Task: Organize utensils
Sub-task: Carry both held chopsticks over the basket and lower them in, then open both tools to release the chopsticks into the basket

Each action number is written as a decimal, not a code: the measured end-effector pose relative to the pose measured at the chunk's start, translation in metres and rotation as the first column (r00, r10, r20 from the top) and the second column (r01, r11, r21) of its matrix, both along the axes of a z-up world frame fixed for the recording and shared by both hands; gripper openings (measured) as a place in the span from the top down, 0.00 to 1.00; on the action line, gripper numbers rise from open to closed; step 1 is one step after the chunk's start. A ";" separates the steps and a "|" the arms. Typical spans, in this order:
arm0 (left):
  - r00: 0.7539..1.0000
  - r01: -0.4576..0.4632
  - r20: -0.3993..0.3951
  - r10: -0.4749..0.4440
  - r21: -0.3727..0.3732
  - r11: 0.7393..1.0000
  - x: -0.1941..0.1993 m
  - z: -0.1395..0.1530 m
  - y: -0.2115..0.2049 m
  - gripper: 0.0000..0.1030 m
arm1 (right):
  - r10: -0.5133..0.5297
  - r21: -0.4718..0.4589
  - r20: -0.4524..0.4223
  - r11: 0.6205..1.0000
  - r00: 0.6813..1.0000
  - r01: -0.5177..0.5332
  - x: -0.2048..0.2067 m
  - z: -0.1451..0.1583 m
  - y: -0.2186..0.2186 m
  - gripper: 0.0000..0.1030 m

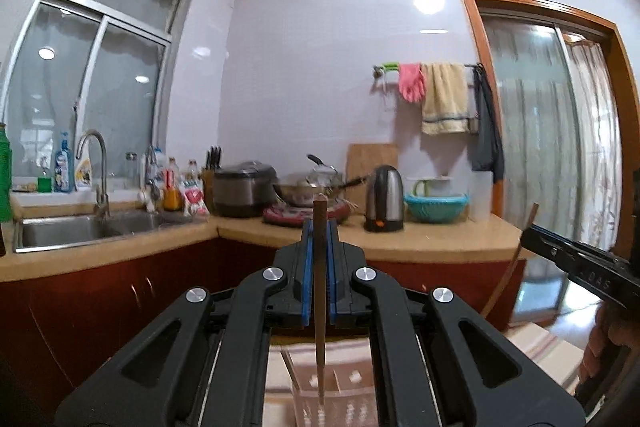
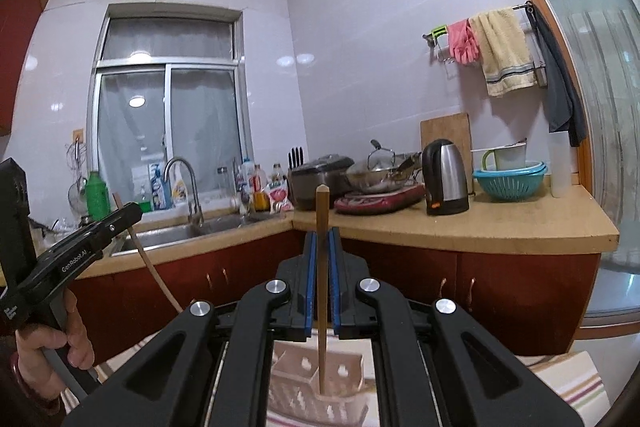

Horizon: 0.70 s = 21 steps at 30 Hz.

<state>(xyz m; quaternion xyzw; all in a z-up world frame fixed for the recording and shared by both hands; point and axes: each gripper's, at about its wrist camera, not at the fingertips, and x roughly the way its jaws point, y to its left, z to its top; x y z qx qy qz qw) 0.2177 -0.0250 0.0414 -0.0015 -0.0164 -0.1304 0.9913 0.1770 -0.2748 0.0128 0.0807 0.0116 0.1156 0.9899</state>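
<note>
My left gripper point(image 1: 319, 227) is shut on a dark brown chopstick point(image 1: 319, 307) held upright, its lower tip inside a pale perforated utensil holder point(image 1: 340, 403) below. A second stick point(image 1: 289, 367) leans in that holder. My right gripper point(image 2: 320, 239) is shut on a lighter wooden chopstick point(image 2: 322, 287), also upright, its tip in the pink holder point(image 2: 320, 383). The left gripper shows in the right wrist view point(image 2: 100, 231), and the right gripper in the left wrist view point(image 1: 560, 251), each with its chopstick.
The holder stands on a striped cloth point(image 2: 568, 383). Behind is an L-shaped counter point(image 2: 500, 223) with sink point(image 1: 80, 231), rice cooker point(image 1: 244, 191), wok point(image 1: 316, 187), kettle point(image 1: 384, 203) and teal colander point(image 1: 436, 207). Red cabinets run below; a glass door point(image 1: 552, 147) is at right.
</note>
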 end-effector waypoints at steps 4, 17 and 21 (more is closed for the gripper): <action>1.000 -0.013 0.001 0.013 -0.038 0.999 0.023 -0.002 -0.001 0.94 | -0.006 0.022 -0.004 1.000 1.000 0.007 0.021 -0.007 0.000 0.93; 0.987 -0.046 -0.153 0.046 0.004 0.999 0.085 -0.069 -0.008 0.94 | -0.012 0.038 -0.133 0.999 0.991 0.017 0.072 -0.069 0.007 0.93; 0.983 -0.072 -0.168 0.076 0.027 0.997 0.086 -0.087 -0.008 0.80 | -0.010 0.021 -0.188 1.000 0.982 0.014 0.078 -0.085 0.010 0.93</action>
